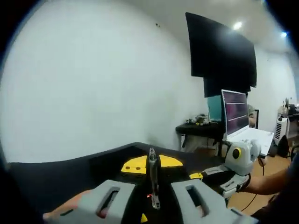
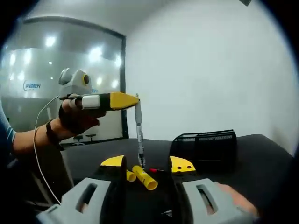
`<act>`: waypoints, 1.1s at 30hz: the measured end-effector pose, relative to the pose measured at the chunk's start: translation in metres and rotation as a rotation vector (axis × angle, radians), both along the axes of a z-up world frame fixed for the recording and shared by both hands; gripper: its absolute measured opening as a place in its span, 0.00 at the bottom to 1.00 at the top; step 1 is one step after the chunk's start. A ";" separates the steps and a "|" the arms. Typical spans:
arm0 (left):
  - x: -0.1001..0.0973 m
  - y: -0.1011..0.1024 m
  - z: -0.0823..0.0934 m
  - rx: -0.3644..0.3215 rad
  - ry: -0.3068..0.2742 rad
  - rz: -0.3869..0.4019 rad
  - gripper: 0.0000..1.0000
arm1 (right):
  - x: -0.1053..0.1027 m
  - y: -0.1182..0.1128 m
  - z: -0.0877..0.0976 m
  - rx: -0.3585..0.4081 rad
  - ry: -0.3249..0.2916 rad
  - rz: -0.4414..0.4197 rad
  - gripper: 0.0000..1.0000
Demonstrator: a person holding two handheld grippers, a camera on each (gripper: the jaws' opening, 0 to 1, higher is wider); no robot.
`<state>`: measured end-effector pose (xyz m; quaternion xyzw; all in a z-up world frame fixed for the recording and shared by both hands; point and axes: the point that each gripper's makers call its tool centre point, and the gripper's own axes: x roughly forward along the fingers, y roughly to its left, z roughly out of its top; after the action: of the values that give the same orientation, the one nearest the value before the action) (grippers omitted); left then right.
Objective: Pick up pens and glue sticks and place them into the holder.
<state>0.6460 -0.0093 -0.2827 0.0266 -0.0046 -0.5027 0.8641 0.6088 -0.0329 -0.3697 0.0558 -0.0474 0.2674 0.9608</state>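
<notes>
Slim pen [image 2: 138,135] in left gripper [image 2: 132,100] jaws

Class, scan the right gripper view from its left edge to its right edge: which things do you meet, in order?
Person's hand holding the left gripper → pen hanging upright from its yellow fingers → yellow glue stick lying on the black table → black mesh holder.
</notes>
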 end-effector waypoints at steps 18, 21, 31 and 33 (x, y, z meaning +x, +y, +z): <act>-0.025 -0.016 0.003 0.009 -0.028 -0.055 0.05 | 0.014 0.008 -0.015 0.007 0.019 -0.073 0.19; -0.025 -0.015 0.004 0.009 -0.028 -0.053 0.05 | 0.012 0.009 -0.016 0.009 0.020 -0.069 0.15; -0.023 -0.015 0.001 0.011 -0.021 -0.053 0.05 | 0.010 0.012 -0.011 0.038 0.011 -0.051 0.07; -0.023 -0.015 0.002 0.008 -0.020 -0.055 0.05 | 0.009 0.013 -0.011 0.029 0.010 -0.055 0.06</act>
<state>0.6231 -0.0244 -0.2808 0.0348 -0.0121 -0.5257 0.8498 0.6174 -0.0201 -0.3810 0.0698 -0.0481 0.2398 0.9671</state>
